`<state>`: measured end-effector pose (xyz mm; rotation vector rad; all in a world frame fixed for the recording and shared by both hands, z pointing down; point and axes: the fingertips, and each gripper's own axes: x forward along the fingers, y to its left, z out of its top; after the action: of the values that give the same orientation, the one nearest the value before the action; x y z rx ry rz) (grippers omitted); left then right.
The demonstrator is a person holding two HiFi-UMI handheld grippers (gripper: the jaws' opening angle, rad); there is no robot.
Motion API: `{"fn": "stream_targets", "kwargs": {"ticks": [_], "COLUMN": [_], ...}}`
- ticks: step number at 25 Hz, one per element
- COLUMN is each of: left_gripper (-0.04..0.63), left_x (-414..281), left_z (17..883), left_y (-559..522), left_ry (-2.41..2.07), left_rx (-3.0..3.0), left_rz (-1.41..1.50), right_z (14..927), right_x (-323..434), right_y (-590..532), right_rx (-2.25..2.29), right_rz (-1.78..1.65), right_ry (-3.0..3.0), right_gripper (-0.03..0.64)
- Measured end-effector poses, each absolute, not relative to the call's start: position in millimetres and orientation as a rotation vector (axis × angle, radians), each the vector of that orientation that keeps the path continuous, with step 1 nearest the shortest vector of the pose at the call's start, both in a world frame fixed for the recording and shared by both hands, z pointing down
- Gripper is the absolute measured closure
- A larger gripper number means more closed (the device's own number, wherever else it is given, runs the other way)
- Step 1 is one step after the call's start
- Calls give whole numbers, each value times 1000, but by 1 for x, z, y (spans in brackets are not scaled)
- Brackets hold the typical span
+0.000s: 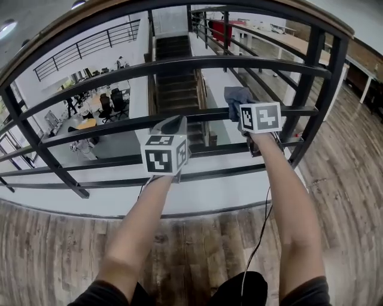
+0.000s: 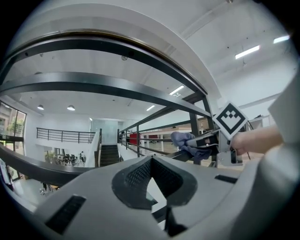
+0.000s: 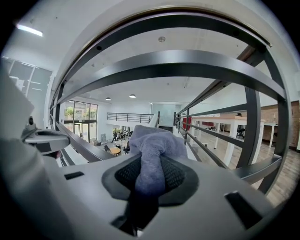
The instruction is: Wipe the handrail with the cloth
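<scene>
The right gripper (image 1: 240, 110) is clamped on the cloth (image 1: 237, 95). In the right gripper view a twisted neck of grey-blue cloth (image 3: 151, 154) runs straight down between the two dark pads, and the rest of it bunches into a soft lump just past the tips of the right gripper (image 3: 149, 174). In the head view that lump sticks out ahead of and slightly above the jaws. It lies against a black horizontal bar (image 1: 200, 113) of the railing and looks to be touching it. The wood-capped handrail (image 1: 311, 13) arches well above both the gripper and the cloth. From the left gripper view the cloth (image 2: 183, 139) shows off to the right. It is pinched at the front of the right gripper (image 2: 200, 142), whose marker cube (image 2: 230, 118) sits just behind it. The left gripper (image 1: 173, 124) is left of the right one and apart from it. Its tips come up near the same bar, but whether they touch it cannot be told. In its own view the pads of the left gripper (image 2: 151, 161) meet at the tips, with nothing caught between them. The cloth is well clear of these jaws, off to their right. Beyond the bars a staircase (image 1: 176, 66) drops away, and a wooden floor (image 1: 197, 251) lies under both forearms.
</scene>
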<state>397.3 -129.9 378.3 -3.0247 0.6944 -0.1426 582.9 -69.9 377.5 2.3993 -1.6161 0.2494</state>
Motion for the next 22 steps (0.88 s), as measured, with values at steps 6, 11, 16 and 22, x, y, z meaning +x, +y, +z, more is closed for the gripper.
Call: {"fn": "stream_targets", "kwargs": {"ticks": [6,11,16,22], "left_gripper": [598,598,598,598], "left_x": [458,512,554,595], "left_z": [368,375,378,387], "left_y": [-84,-50,-19,17], "left_ry": [595,544,486,406], "left_rx": [-3053,-3063,-3042,-3021], "left_rz": [-70,-95,-136,-157], "right_z": [379,380,380,383], "right_x": [644,706,758,802], "right_y": [-30,10,49,81], "right_rx": [2417,2431,2464,2497], "right_rz": [240,252,248,253], "right_ry": [-1546,-1489,-1430,-1359], "right_gripper": [525,525,525,525]}}
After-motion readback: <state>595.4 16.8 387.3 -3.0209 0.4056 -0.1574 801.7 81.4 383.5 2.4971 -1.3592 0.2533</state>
